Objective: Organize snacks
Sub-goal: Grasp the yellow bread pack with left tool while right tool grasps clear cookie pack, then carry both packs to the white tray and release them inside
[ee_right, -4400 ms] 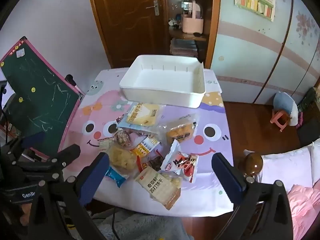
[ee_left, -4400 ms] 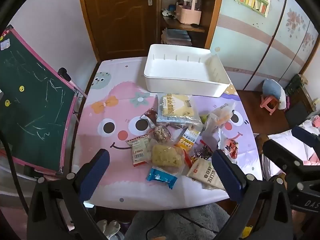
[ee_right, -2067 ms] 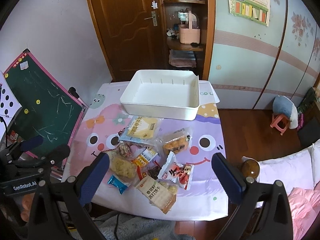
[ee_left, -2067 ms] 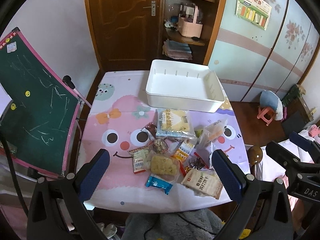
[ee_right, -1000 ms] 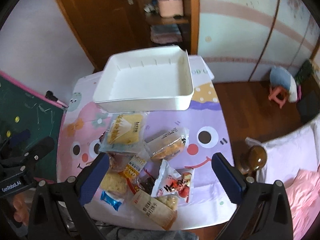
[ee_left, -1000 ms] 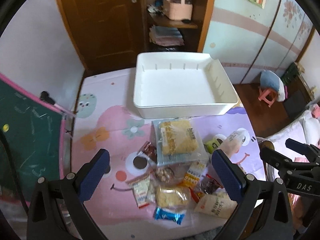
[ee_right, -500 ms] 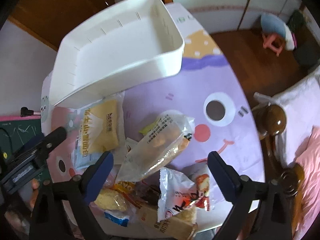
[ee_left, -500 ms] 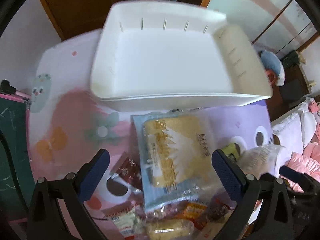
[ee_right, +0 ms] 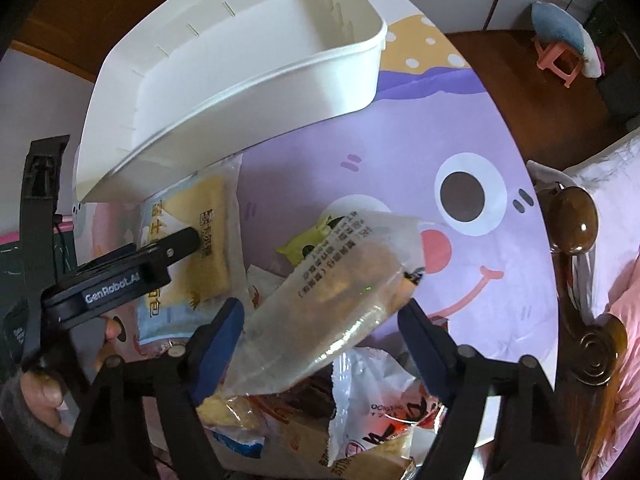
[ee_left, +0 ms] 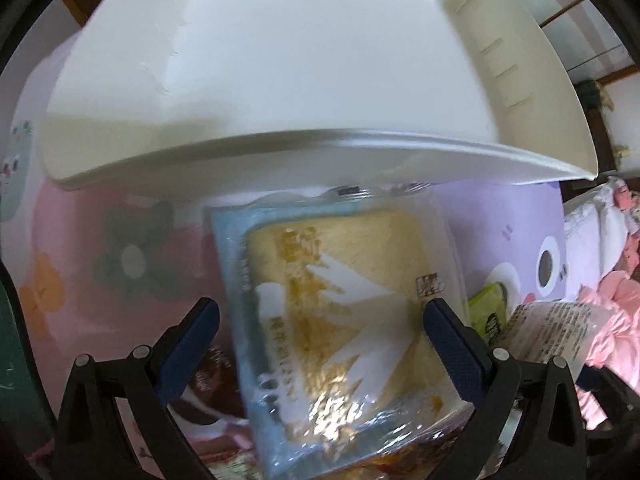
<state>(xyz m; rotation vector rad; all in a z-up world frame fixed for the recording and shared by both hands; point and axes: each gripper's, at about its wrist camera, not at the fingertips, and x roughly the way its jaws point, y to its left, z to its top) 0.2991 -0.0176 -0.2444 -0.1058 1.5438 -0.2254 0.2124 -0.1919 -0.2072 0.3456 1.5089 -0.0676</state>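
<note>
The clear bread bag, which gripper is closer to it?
Right. The right gripper straddles the clear bread bag, jaws closing; the left gripper straddles the toast pack beside it.

Cartoon-print tablecloth [ee_right: 460, 128], white bin [ee_right: 224, 92], bread packet [ee_left: 340, 320], heaped snack packets [ee_right: 360, 400]

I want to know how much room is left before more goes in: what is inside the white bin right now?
The white bin shows only bare floor and slotted walls; no snack lies in it. The bread packet lies on the table just outside its near wall. The strip of floor right behind that near wall is hidden.
</note>
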